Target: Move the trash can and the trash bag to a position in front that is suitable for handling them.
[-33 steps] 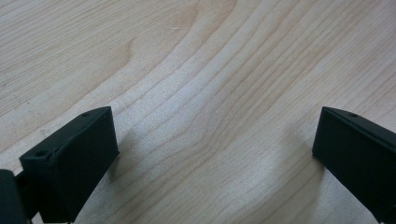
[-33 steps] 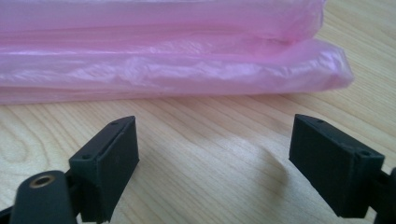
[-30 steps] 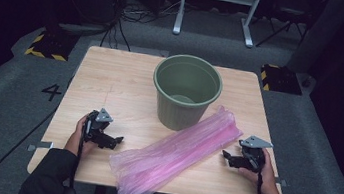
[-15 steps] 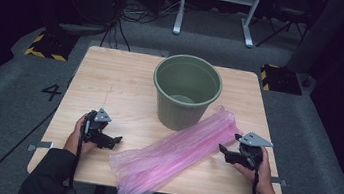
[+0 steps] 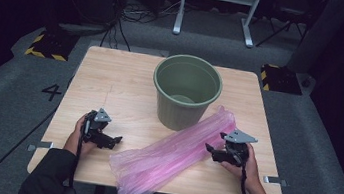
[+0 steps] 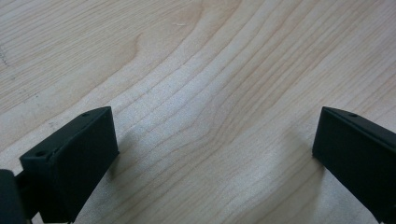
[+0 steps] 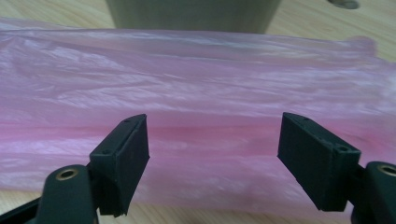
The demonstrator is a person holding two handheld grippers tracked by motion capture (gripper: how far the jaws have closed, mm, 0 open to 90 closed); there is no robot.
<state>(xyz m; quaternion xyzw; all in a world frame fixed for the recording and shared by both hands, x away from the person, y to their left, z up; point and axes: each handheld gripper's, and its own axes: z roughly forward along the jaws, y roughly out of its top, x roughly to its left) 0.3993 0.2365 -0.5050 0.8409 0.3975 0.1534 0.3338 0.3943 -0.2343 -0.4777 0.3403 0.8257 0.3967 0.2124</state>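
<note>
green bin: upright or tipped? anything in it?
Upright and empty: the green bin stands on its base with its mouth up, bare bottom visible inside. The pink bag lies outside.

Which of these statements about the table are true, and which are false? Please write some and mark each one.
1. The green bucket stands upright on the wooden table. True.
2. The pink plastic bag is inside the bucket. False: it lies flat on the table in front of the bucket.
3. The right claw is open and faces the bag. True.
4. The left claw is shut on the bag. False: it is open over bare wood, with nothing between its jaws.
5. One end of the bag hangs over the near table edge. True.
</note>
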